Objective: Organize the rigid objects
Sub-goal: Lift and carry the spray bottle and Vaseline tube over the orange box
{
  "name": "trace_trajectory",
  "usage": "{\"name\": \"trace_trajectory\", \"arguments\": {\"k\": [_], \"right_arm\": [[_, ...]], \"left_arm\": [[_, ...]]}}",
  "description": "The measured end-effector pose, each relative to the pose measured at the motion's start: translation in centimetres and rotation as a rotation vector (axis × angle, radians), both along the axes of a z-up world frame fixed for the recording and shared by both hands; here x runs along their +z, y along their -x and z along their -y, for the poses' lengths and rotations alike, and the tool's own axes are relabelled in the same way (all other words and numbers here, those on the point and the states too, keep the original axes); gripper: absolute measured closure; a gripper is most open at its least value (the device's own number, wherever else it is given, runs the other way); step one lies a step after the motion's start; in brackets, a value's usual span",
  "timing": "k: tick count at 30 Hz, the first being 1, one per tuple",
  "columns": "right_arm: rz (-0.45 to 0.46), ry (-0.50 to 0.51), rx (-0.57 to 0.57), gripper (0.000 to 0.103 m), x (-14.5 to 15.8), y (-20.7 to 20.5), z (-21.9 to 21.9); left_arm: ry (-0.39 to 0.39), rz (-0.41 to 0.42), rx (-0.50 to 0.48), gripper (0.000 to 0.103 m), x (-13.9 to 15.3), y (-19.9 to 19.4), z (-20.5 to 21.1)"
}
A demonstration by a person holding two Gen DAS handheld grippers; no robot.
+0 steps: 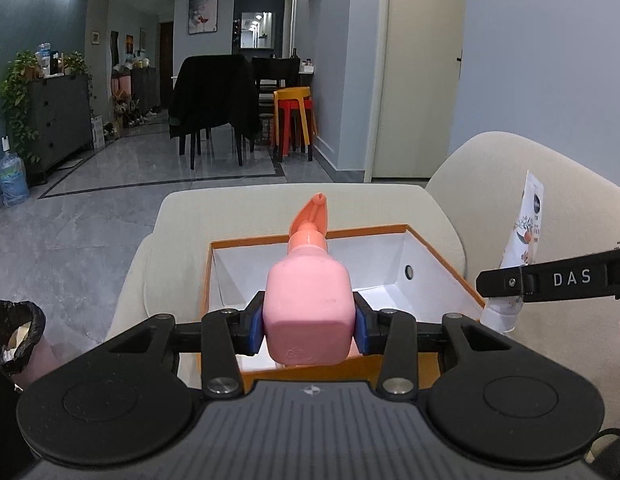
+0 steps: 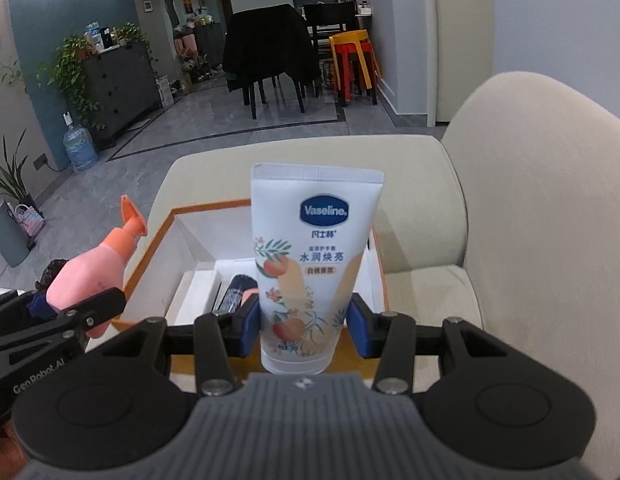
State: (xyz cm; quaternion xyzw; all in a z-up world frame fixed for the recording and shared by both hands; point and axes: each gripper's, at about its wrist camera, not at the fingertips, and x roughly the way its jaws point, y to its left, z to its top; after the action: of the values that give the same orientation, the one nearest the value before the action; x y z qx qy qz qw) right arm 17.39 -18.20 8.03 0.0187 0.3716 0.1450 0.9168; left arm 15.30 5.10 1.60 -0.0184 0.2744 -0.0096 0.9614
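Observation:
My left gripper point(image 1: 309, 326) is shut on a pink pump bottle point(image 1: 308, 300) whose orange nozzle points away from me, held over the near edge of an orange-rimmed white box point(image 1: 442, 268). My right gripper point(image 2: 304, 330) is shut on a white Vaseline tube point(image 2: 310, 264), cap end down, above the same box point(image 2: 182, 240). In the right wrist view the pink bottle point(image 2: 90, 276) and the left gripper's fingers point(image 2: 94, 308) show at the left. The tube point(image 1: 520, 248) and a right finger point(image 1: 550, 280) appear at the right of the left wrist view. Inside the box lie a white carton point(image 2: 200, 292) and a dark item point(image 2: 238, 290).
The box rests on a cream sofa seat point(image 2: 422, 292) with an armrest point(image 2: 542, 200) at the right. A black-lined bin point(image 1: 18, 332) stands at the lower left. Beyond lie grey floor tiles, dark dining chairs point(image 1: 214, 96), stacked orange and red stools point(image 1: 292, 120) and a water jug point(image 1: 12, 176).

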Motion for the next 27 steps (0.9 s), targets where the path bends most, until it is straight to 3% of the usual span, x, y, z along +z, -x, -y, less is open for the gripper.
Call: {"name": "trace_trajectory", "arguments": {"k": [10, 27], "right_arm": [[-0.033, 0.054, 0.039, 0.058, -1.4, -4.2, -3.3], [-0.17, 0.098, 0.074, 0.058, -5.7, -8.9, -5.3]], "left_arm": [[-0.022, -0.06, -0.019, 0.056, -2.5, -4.5, -0.4], [0.01, -0.185, -0.014, 0.056, -6.8, -7.6, -0.1]]}}
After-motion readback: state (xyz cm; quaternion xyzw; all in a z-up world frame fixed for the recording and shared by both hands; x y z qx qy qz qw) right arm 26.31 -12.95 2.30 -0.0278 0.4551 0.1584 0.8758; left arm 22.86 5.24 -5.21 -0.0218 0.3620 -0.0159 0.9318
